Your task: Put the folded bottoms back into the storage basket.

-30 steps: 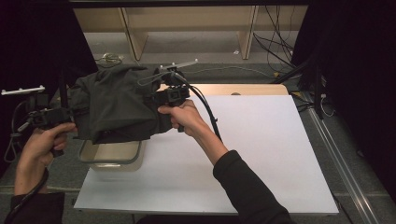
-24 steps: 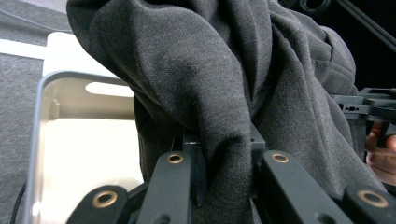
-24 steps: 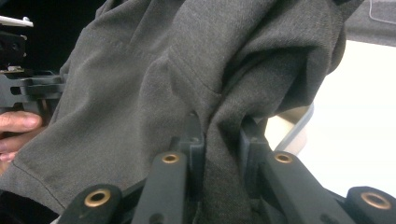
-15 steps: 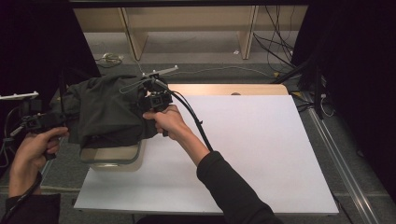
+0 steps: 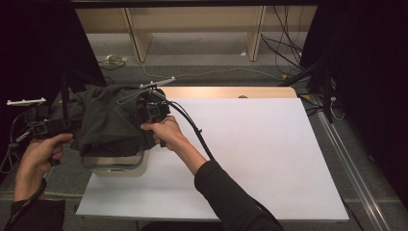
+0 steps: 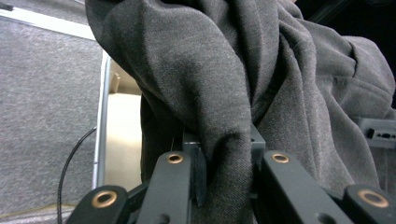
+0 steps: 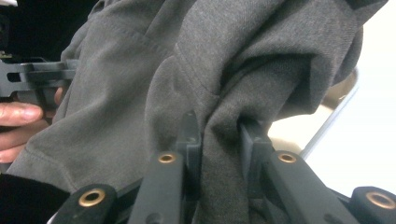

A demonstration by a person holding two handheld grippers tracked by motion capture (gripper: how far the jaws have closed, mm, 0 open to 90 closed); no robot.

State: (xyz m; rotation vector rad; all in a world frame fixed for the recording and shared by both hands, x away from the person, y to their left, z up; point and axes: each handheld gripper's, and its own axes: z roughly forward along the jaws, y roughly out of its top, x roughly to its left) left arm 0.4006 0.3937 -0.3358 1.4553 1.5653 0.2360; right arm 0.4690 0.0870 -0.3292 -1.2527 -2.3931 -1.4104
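Since the earlier frame the dark grey garment [image 5: 113,122] has been carried toward 9 o'clock and lowered, so that it now hangs over the pale bin [image 5: 115,163] at the table's 9 o'clock edge, and the right hand [image 5: 163,132] has been drawn in that direction with it. The left tool [image 6: 224,172] is seen clamped on a thick fold of the cloth, its jaws pressed into the fabric from both sides. The right tool [image 7: 219,140] also has a bunched fold between its jaws (these have just been opening a little), and the pads are still seen against the cloth. The garment is stretched between the two tools, the left hand [image 5: 41,149] being held beyond the table's 9 o'clock edge. The white table [image 5: 260,154] is left bare from its centre toward 3 o'clock, giving wide room there; at 12 o'clock a wooden strip [image 5: 231,92] borders it, with cables [image 5: 288,53] lying on the floor beyond.
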